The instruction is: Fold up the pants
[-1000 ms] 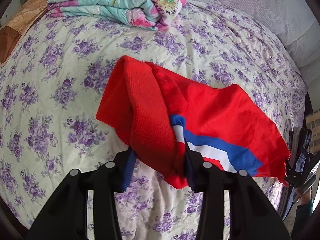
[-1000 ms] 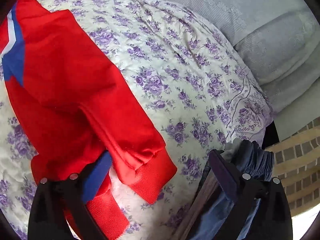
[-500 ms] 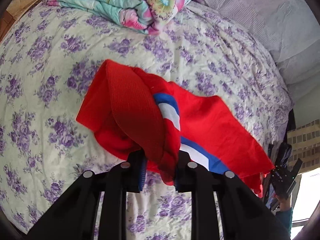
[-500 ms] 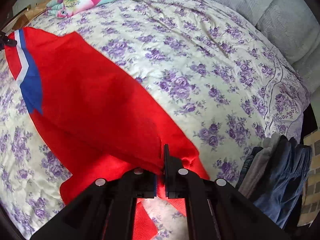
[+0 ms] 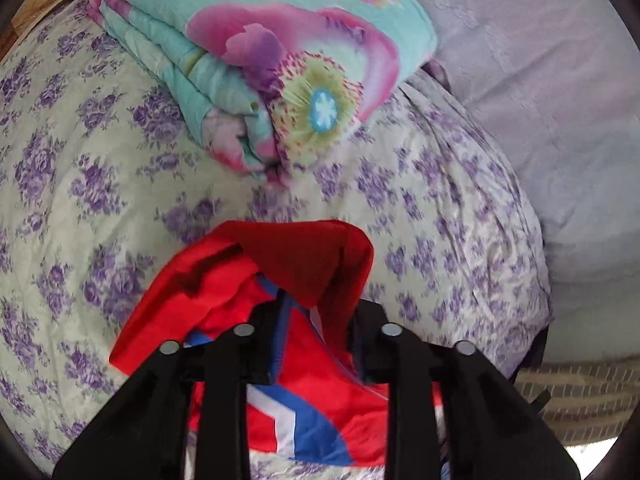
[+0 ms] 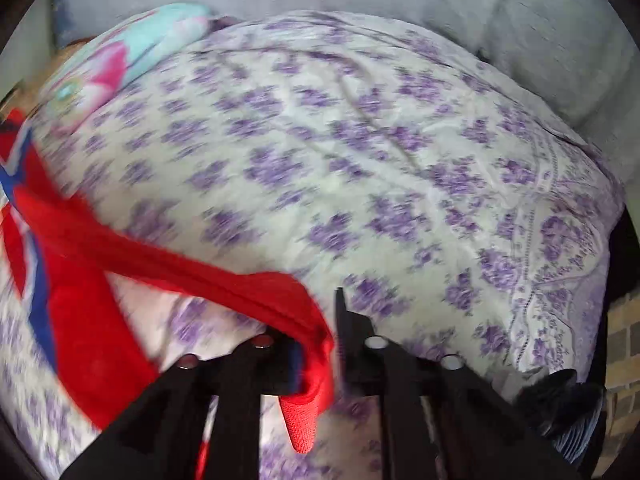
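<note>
The red pants (image 5: 224,300) with a blue and white stripe hang lifted over the floral bedsheet (image 5: 100,184). My left gripper (image 5: 316,332) is shut on their ribbed waistband, which drapes over the fingers. In the right wrist view the pants (image 6: 80,292) stretch from the left toward my right gripper (image 6: 320,344), which is shut on the ribbed leg cuff; the cuff end dangles below the jaws. The right view is blurred by motion.
A folded teal and pink floral quilt (image 5: 260,64) lies at the head of the bed. Grey pillows (image 5: 540,80) line the far right side. Dark clothes (image 6: 568,404) hang past the bed's right edge by a brick wall (image 6: 624,344).
Both grippers have lifted the pants and carried them farther up the bed toward the quilt. The pants now hang between the two grippers off the sheet.
</note>
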The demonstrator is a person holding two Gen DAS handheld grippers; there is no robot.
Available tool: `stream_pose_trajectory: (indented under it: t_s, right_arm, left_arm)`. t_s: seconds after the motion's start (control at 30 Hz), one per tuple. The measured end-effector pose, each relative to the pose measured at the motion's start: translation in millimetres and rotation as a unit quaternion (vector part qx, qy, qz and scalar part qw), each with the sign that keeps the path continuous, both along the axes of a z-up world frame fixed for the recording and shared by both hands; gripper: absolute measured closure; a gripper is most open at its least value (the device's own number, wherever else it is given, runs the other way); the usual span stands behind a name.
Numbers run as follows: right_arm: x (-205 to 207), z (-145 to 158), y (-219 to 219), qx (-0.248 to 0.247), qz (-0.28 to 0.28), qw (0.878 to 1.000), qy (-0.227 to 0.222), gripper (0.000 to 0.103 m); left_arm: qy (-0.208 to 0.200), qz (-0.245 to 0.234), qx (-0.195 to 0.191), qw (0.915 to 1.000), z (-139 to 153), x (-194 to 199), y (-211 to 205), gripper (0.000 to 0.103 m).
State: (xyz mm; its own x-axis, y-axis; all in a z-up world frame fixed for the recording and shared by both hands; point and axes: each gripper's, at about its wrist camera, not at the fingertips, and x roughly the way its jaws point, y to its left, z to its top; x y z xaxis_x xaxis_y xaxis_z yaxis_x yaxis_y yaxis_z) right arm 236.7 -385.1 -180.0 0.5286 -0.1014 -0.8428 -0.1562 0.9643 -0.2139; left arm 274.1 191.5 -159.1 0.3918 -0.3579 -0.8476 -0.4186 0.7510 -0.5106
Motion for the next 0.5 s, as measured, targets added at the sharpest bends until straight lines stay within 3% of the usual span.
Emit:
stream_pose_trajectory:
  t_s: [0.03,0.07,0.17,0.23,0.33,0.43,0.5]
  right_arm:
    - [21,-2,-2,-0.047,-0.046,0.998,-0.012,0.024]
    - [34,-4,1,-0.086,-0.069,0.994,-0.025,0.018]
    - [43,-10,23,-0.144,-0.06,0.987,-0.036,0.018]
    - [29,-11,40,-0.153,-0.018,0.987,-0.038,0.018]
    - [-9,-6,55,-0.181,0.029,0.982,-0.052,0.017]
    - [-52,12,41,-0.152,0.03,0.986,-0.066,0.017]
    - [-81,24,25,-0.126,0.022,0.989,-0.077,0.014]
  left_arm:
    - [0.006,0.008,0.016,0.9998,-4,15,4,0.043]
    - [0.011,0.006,0.021,0.9997,-9,28,6,0.027]
    - [0.033,0.0,0.049,0.9982,-16,40,8,0.026]
    - [0.02,-0.041,0.096,0.9944,-11,32,2,0.026]
    - [-0.017,-0.11,0.159,0.981,-2,-1,-5,0.025]
    - [-0.035,-0.161,0.15,0.9748,-7,-48,0,0.019]
    - [-0.04,-0.167,0.129,0.9767,-17,-84,6,0.015]
